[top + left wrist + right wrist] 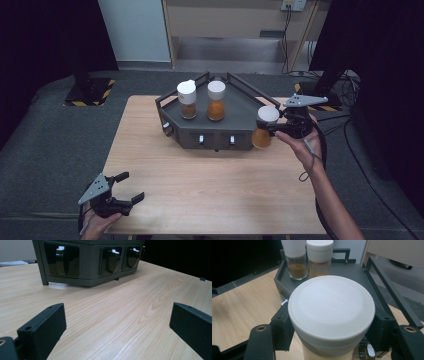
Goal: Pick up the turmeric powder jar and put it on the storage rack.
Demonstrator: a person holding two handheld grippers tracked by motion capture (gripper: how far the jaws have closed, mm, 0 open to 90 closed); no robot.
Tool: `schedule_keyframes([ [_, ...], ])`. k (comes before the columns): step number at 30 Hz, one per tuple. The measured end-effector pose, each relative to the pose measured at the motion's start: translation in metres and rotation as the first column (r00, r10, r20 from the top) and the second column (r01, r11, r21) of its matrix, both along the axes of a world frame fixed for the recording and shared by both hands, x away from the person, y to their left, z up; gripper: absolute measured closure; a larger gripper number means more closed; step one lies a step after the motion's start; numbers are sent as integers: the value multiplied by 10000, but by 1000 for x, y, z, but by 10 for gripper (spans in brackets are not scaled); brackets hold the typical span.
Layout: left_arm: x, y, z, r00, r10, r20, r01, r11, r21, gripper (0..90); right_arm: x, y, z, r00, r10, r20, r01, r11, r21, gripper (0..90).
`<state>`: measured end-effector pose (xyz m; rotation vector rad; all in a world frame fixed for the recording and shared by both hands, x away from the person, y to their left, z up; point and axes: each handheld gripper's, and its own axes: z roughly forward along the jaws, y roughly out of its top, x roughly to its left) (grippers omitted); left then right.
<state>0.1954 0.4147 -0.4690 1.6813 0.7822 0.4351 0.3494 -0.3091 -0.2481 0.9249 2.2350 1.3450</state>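
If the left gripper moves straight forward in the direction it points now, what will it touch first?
Probably the dark rack: the open left gripper has bare table ahead, then the rack's front panel with white-tipped levers. The exact depth is hard to judge.

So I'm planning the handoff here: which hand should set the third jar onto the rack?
The right. The right gripper is shut on the jar beside the rack, where two jars stand. The left gripper sits open at the table's near corner.
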Motion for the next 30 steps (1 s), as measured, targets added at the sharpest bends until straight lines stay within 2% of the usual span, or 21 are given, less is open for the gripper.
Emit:
schedule_keyframes([
  [15,0,1,0,10000,-10,5,10,10000,-11,0,31,25,25,9994,-314,155,315,9995,-59,333],
  [30,0,1,-1,10000,6,6,-6,10000,-56,0,65,46,31,9959,-903,-6,902,9957,-210,333],
])
